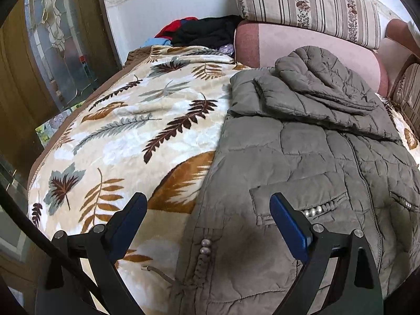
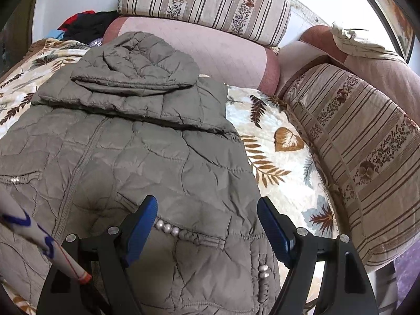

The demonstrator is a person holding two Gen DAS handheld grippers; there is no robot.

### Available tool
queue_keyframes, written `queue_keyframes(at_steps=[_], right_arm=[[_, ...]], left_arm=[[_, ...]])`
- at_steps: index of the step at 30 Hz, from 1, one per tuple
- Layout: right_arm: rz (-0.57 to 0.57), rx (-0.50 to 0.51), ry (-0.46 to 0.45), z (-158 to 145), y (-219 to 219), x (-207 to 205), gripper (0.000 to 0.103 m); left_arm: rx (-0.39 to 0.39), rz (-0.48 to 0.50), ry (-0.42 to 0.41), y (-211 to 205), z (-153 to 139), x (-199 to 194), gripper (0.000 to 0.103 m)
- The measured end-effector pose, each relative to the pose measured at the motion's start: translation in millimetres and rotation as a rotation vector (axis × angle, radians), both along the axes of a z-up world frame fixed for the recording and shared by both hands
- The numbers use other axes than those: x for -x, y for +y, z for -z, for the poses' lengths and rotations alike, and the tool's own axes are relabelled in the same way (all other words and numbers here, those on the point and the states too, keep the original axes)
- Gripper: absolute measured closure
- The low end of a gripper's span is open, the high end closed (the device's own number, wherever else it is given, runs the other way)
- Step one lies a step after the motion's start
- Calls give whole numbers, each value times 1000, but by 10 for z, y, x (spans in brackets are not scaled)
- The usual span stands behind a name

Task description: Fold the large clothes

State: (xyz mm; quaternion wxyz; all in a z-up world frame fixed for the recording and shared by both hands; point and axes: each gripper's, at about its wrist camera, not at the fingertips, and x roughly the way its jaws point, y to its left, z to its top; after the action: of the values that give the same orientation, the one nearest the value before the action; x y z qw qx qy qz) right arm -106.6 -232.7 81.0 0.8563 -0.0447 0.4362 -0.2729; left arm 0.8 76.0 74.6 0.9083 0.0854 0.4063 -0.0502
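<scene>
A grey-brown quilted jacket (image 1: 315, 162) lies front up on a leaf-patterned blanket (image 1: 126, 131), its hood and both sleeves folded in over the chest. My left gripper (image 1: 207, 204) hovers open over the jacket's lower left edge, one finger above the blanket and the other above a pearl-trimmed pocket. In the right wrist view the same jacket (image 2: 136, 152) fills the left and middle. My right gripper (image 2: 207, 207) stands open above its lower right side, straddling the pearl-trimmed pocket (image 2: 181, 232) near the jacket's right edge. Nothing is held by either gripper.
Striped floral cushions (image 2: 362, 157) and pink bolsters (image 2: 210, 50) line the back and right of the blanket. A pile of black, red and blue clothes (image 1: 199, 32) sits at the far left corner. A glass-panelled door (image 1: 55, 39) stands on the left. A white, blue-marked stick (image 2: 39, 239) crosses the right wrist view's lower left.
</scene>
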Motion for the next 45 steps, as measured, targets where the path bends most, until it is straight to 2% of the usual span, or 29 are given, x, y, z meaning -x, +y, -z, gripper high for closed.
queue_keyframes(at_steps=[5,12,19,29,31,36,42,45], right_arm=[[17,-32,19,69,-155,84,20],[147,-128,23,177,-749,429,19],[250,-288,3,356,-1223,794,19],[236,-547,-70,618,-1381,856,19],[229,-618,-99,665,-1421,881,19],[188,-829,-171,781,-1524,919,19],[157,-916,-242,797,-1568,940,17],[140,-946,-263,800,-1580,947,17]], left_arm=[[-9,-17,28,58,65,-24,9],[4,-30,44,157,121,-35,9],[17,-34,65,204,192,-67,9],[56,-43,108,307,264,-133,9],[98,-34,124,367,262,-169,9],[317,4,207,656,298,-411,9],[479,70,371,770,586,-661,9],[613,112,477,771,780,-702,9]])
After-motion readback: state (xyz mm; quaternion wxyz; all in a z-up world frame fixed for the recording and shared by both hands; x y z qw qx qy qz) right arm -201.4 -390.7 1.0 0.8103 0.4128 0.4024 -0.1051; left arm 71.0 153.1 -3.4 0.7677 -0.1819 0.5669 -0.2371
